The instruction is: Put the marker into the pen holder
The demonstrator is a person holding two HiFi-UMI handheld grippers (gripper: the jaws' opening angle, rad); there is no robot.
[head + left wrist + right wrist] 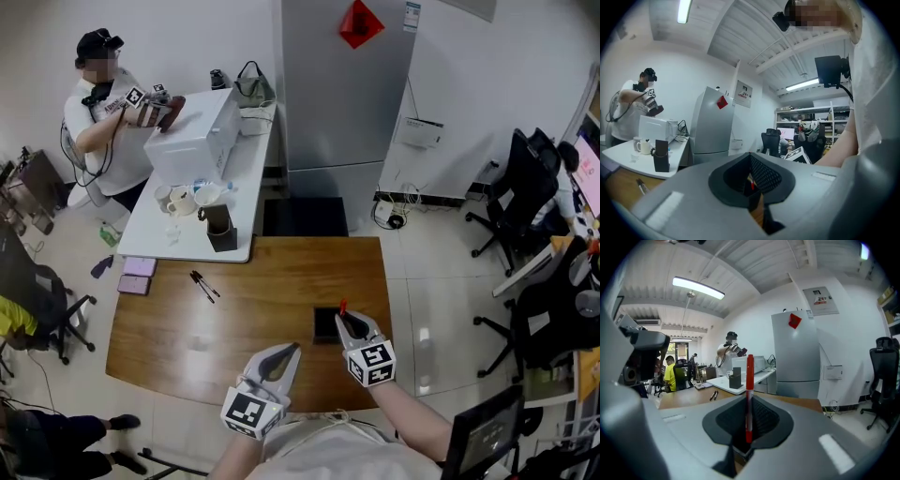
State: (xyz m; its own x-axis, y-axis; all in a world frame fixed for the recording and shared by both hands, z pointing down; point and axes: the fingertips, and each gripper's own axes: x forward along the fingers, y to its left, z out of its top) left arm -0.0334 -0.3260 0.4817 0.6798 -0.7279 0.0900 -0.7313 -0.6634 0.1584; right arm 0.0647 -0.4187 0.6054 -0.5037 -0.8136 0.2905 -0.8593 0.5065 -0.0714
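Head view: the right gripper (349, 321) pinches a slim red marker (343, 307) upright, at the right rim of the black square pen holder (325, 325) on the brown wooden bench (234, 328). The left gripper (289, 351) hangs near, left of the holder, with its jaws pressed together and nothing in them.

Left gripper view: the pads meet, and only a sliver of wood and red shows past them.

Right gripper view: the marker stands straight between the pads, its upper end well above them.

Judgement: centre the marker's lower end over the opening, lower it vertically, and release only once it is inside.

Room: the bench's right edge is near. Bare wood lies to the left. Two dark pens (203, 284) lie well apart, far left.
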